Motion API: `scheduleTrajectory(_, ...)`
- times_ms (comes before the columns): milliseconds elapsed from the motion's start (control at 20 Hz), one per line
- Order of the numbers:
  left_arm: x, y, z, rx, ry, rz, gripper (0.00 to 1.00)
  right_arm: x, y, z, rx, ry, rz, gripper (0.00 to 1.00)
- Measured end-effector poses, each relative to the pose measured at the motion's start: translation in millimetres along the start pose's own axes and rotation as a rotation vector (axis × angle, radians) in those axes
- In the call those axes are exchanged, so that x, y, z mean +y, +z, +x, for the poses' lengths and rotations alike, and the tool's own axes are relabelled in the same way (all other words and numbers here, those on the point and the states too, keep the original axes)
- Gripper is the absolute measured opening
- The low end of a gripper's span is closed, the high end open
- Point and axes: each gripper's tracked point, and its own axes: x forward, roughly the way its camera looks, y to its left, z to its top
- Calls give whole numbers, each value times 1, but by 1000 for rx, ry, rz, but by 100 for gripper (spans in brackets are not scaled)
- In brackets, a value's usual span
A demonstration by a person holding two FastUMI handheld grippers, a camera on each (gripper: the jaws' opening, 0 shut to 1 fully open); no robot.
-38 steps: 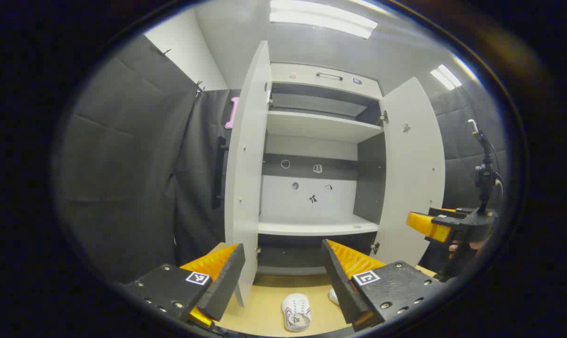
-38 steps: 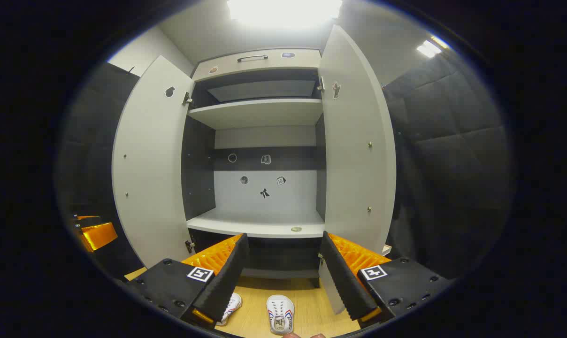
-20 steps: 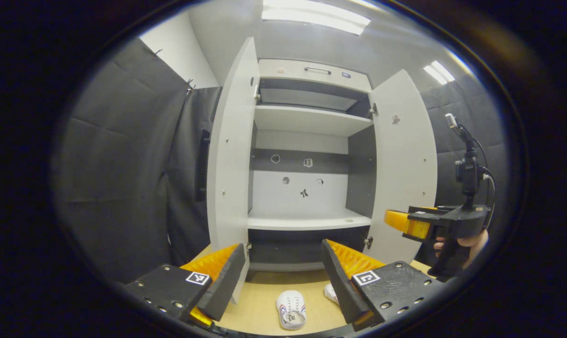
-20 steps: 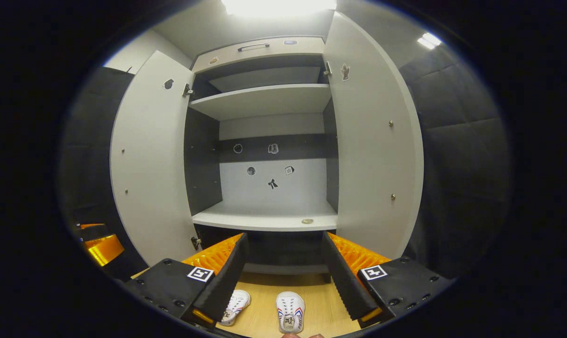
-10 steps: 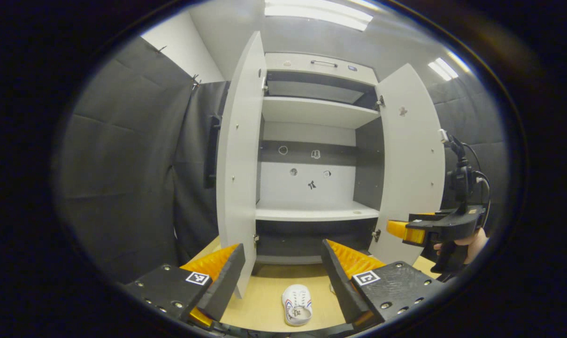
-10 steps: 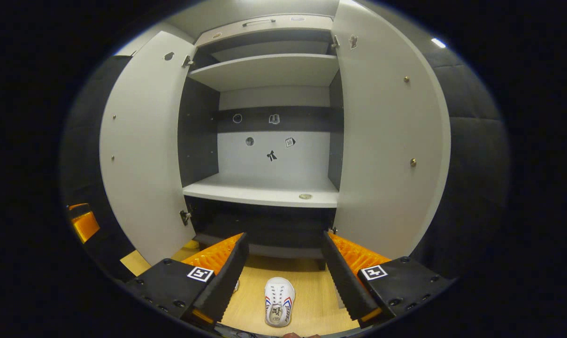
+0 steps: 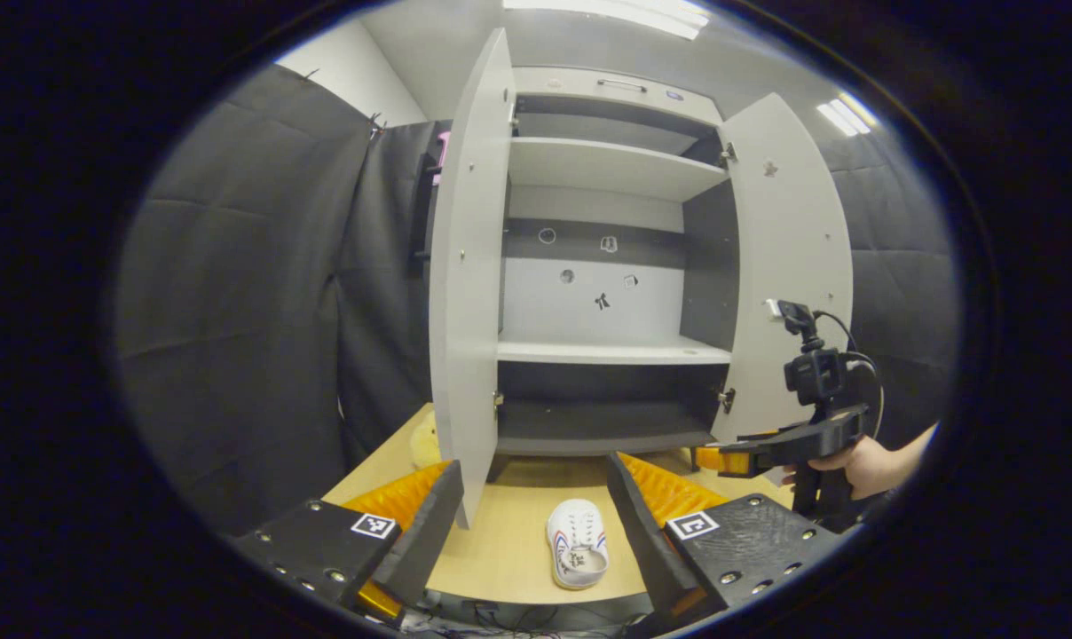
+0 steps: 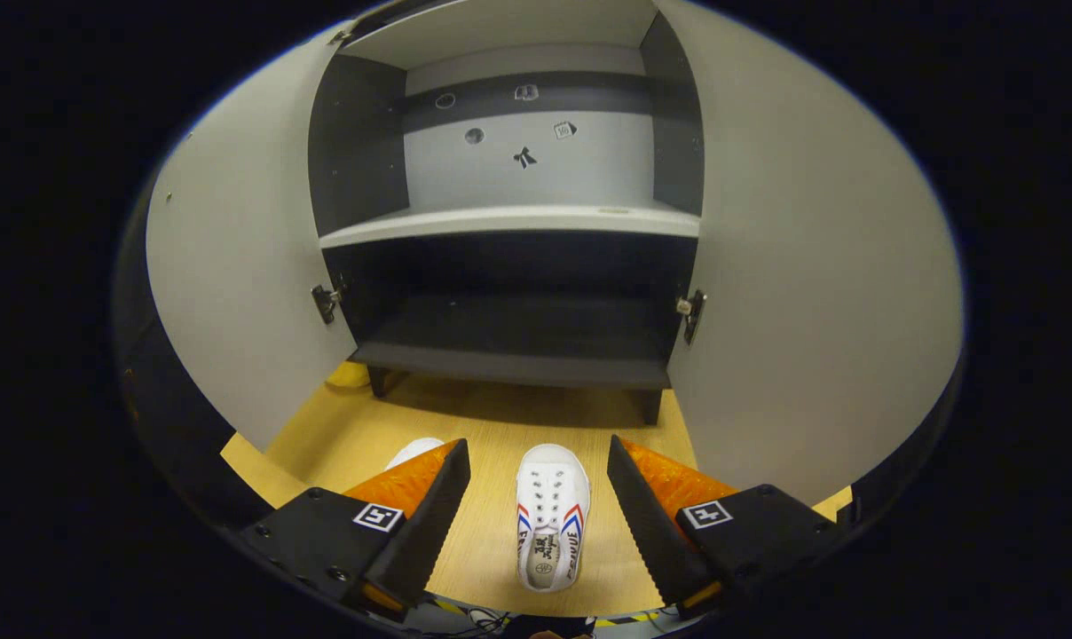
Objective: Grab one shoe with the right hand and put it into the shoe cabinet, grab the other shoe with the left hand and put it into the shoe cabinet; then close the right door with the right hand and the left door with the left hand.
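Left gripper view: compared with the frame half a second earlier, the cabinet [image 7: 607,266] is seen from higher, so that its dark bottom compartment is now exposed. The left gripper [image 7: 536,519] is held with its fingers spread wide apart and nothing between them. One white shoe [image 7: 578,554] lies on the wooden floor [image 7: 509,550] in front of the cabinet, framed between the fingers but not touched. Both doors stand open. The right gripper [image 7: 722,459] is seen low at the right, held by a hand [image 7: 860,468]; its finger state cannot be told here.

Right gripper view: the camera has been tilted down and brought closer than before. The right gripper [image 8: 536,497] is open, with the other white shoe [image 8: 549,515] lying on the floor between its fingers, untouched. A second shoe toe [image 8: 412,451] is partly hidden behind the left finger. The shelves and bottom compartment hold no shoes.
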Motion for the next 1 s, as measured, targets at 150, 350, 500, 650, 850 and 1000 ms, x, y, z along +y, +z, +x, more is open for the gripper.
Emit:
scheduleTrajectory(150,-4,-20,5,45,-16,-7,91,13,-28,27,78,31,9,98)
scheduleTrajectory(350,-5,-46,10,98,-21,-22,93,22,-57,58,170,50,-19,98)
scheduleTrajectory(500,-6,-57,11,130,-14,-36,94,22,-78,77,233,41,-36,98)
scheduleTrajectory(650,-5,-64,11,154,-4,-39,94,20,-107,87,341,31,-30,98)
scheduleTrajectory(850,-2,-64,14,160,10,-24,92,21,-133,96,417,40,-61,98)
scheduleTrajectory(1000,-1,-65,17,165,24,-26,94,15,-140,107,424,-12,-141,93)
